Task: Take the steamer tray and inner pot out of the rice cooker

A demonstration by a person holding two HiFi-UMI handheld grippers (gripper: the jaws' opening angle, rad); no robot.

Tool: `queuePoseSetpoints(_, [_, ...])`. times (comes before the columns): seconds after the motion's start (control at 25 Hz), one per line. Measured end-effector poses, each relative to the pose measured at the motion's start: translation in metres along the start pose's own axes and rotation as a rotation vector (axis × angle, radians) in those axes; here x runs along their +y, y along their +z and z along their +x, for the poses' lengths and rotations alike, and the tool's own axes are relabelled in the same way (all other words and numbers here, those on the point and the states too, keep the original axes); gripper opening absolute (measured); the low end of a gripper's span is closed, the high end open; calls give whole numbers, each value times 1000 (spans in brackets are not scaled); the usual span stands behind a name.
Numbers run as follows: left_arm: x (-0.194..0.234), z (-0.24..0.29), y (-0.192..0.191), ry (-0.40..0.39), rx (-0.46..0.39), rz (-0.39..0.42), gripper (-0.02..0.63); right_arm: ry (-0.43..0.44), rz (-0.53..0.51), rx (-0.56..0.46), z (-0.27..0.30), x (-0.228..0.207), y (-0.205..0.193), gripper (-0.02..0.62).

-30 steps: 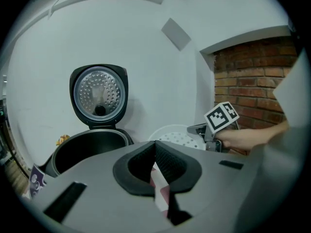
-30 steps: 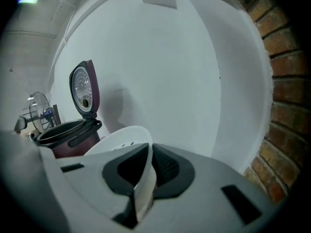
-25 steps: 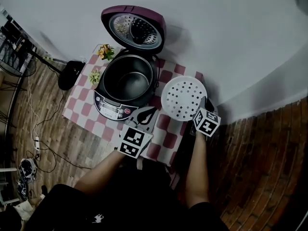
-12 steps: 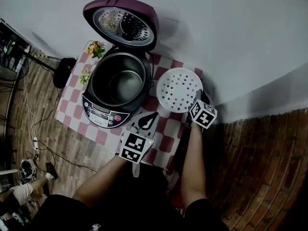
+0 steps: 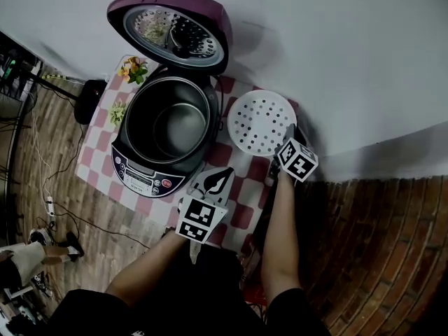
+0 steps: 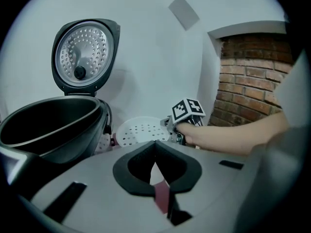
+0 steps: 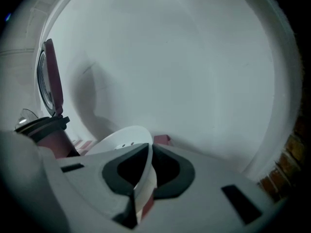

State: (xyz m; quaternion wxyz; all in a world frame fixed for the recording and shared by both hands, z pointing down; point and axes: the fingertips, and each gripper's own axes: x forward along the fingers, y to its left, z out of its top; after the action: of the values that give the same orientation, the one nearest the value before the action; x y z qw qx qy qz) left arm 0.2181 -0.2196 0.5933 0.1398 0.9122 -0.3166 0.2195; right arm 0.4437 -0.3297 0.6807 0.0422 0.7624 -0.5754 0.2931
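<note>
While the right gripper (image 7: 145,152) is pinching the steamer tray's (image 5: 260,121) thin rim, a slip is threatening.
The tray is lying out beside the rice cooker (image 5: 143,177), inner pot (image 5: 170,124) sitting inside; the left gripper (image 5: 215,179) is idling, jaws together, empty.

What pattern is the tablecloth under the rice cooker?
The tablecloth is pink-and-white checked; head view.

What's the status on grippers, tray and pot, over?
Right gripper shut on steamer tray rim, tray out beside rice cooker. Left gripper shut, empty. Inner pot still in cooker, lid open, nothing blocking.
</note>
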Motion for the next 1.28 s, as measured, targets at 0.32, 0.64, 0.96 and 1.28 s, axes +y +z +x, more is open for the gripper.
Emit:
queuePoseSetpoints(0.32, [7,13,-10,-5,17,-8,3,-9,-32,30,20,-1,-9,26])
queuePoseSetpoints(0.64, [3,17,-19,-28,27,-7,3,-47,-125,68,26,-11,-22,37])
queuePoseSetpoints(0.96, [-4,12,-9,-38,8,-12,3,2,-194,70,12,-7,-12,138])
queuePoseSetpoints(1.28, [-9,-17,16,-46,-24,-11,3,90,-187,1,-46,27,19,127])
